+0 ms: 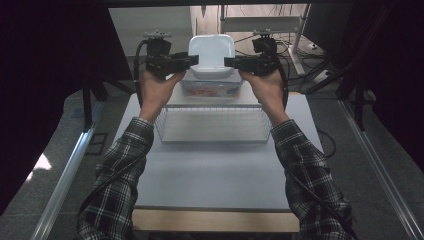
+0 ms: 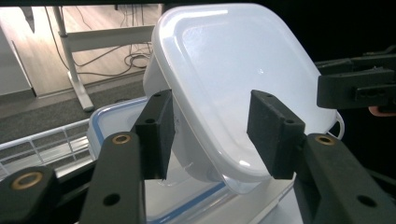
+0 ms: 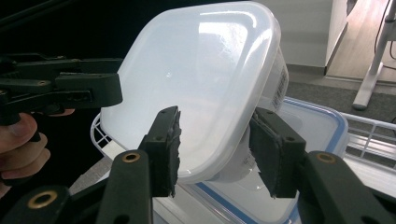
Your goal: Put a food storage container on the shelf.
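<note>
The white lidded tub (image 1: 211,55) leaned tilted, its lid (image 2: 243,79) facing the person, resting on top of a clear box with a blue-rimmed lid (image 2: 187,207) that sat at the far edge of the surface (image 1: 210,170), midway between its far corners. Both grippers flanked the tub. The left gripper (image 1: 192,61) reached in from the tub's left side and the right gripper (image 1: 231,62) from its right. In the left gripper view the two black fingers (image 2: 156,133) stood apart, with the tub's lower corner between them and a visible gap at the pad on the lid side, so they straddled it without pinching. In the right gripper view the fingers (image 3: 166,149) were likewise apart around the opposite lower corner; whether the far pad touched the tub's wall could not be told, but no squeeze showed.

The step in hand looked like setting the tub down on the box and letting go, or re-gripping it. Since it leaned loosely, doing this well would mean keeping both pairs of fingers level with each other and drawing them out sideways together, so neither rim gets nudged and the tub does not slide off the smooth lid beneath. If a fresh grip was wanted, closing across the lid rim and wall at both corners evenly would hold it best.

Nearer the person a white wire basket (image 1: 215,125) stood on the surface just in front of the box, with plaid sleeves (image 1: 125,165) coming in from the near edge
</note>
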A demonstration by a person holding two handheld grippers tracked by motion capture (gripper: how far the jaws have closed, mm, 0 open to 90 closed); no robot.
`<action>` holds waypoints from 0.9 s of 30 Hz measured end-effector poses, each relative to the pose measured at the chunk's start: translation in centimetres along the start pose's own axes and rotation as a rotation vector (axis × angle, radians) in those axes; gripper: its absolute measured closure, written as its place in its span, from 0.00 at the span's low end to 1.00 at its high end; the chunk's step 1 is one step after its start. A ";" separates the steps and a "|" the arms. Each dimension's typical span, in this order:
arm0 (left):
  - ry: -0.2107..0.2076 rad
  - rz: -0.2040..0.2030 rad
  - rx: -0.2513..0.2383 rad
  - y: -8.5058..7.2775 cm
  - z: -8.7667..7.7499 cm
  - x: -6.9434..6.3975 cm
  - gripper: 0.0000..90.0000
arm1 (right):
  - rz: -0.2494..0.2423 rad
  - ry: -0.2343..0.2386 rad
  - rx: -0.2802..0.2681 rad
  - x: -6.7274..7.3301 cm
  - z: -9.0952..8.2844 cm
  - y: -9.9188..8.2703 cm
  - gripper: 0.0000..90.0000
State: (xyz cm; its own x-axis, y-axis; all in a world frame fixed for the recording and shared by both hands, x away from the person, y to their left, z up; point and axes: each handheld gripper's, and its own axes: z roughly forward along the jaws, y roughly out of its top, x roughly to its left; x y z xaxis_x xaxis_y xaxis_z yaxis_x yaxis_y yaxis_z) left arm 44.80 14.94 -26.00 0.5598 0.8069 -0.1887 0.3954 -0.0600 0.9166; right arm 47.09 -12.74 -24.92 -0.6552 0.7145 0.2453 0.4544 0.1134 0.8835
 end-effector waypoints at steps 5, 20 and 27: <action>0.023 0.013 -0.008 0.1 0.2 0.1 0.53 | 0.024 0.009 -0.006 -0.2 0.2 0.0 0.57; 0.062 -0.009 -0.033 0.4 1.2 0.7 0.43 | 0.016 -0.020 -0.044 -0.5 0.5 0.1 0.44; 0.059 0.024 -0.045 0.0 0.4 0.6 0.30 | -0.007 -0.020 -0.056 -0.7 0.1 0.1 0.33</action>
State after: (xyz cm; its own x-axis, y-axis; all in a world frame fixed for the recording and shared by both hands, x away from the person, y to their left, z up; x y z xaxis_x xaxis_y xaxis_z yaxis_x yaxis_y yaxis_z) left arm 45.44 15.22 -26.21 0.5244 0.8388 -0.1464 0.3480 -0.0542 0.9359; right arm 47.67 -13.15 -25.01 -0.6459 0.7274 0.2319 0.4151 0.0796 0.9063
